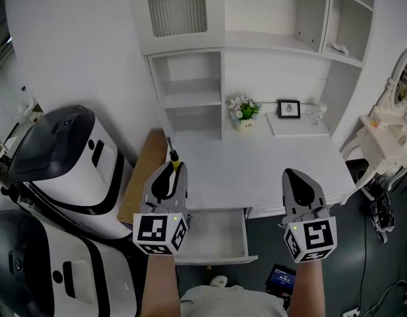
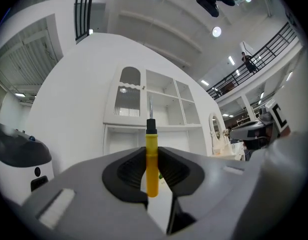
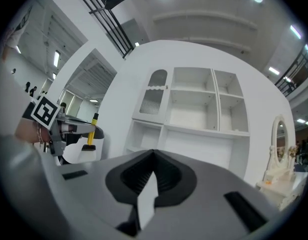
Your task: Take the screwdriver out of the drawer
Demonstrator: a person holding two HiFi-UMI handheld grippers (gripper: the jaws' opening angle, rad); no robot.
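Head view looks down on a white wall unit (image 1: 256,18) of open shelves standing over a white desk (image 1: 276,167). Two large white-and-black machines (image 1: 64,157) fill the floor at the left, and a brown cardboard panel (image 1: 140,177) leans beside the desk's left edge. Under the desk's front edge a white drawer (image 1: 213,240) stands pulled out, low in the picture between the two arms.

The left gripper (image 1: 170,174) is raised over the desk's front left corner, above and just left of the open drawer. Its jaws are partly closed on the screwdriver (image 2: 152,159), pressing on both sides of the yellow handle. In the left gripper view the tool stands upright between the pads, its black collar and thin metal shaft rising past the jaw tips and its handle end hanging a little below them. The screwdriver is clear of the drawer.

The right gripper (image 1: 295,176) hovers over the desk's front right part, its jaw tips meeting with nothing between them.

At the back of the desk sit a small potted plant (image 1: 244,109) and a little picture frame (image 1: 289,108).
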